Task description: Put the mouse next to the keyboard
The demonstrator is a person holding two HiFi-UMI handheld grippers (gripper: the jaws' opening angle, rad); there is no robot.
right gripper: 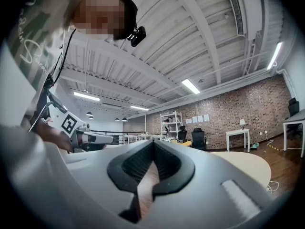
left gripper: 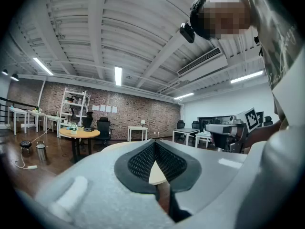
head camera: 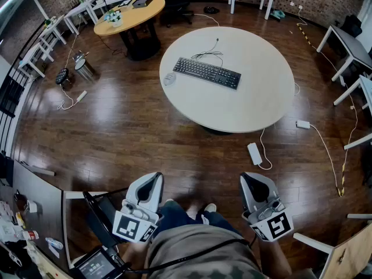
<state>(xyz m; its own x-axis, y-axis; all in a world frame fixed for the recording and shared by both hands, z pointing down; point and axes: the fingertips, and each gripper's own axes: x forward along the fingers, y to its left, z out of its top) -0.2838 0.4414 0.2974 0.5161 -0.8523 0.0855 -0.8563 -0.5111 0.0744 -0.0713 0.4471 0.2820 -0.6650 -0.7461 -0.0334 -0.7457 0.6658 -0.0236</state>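
Bottom of frame: left gripper [head camera: 151, 178] and right gripper [head camera: 251, 179], each with jaws closed tip to tip on nothing, as both gripper views confirm. Upper centre, head view only: mouse [head camera: 169, 78] on the round table [head camera: 244, 112], just left of the keyboard [head camera: 207, 72], well apart from both grippers.

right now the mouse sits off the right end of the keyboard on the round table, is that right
No. The head view shows the mouse lying off the left end of the keyboard, not the right, as that picture frames it. It is on the round table, as you said.
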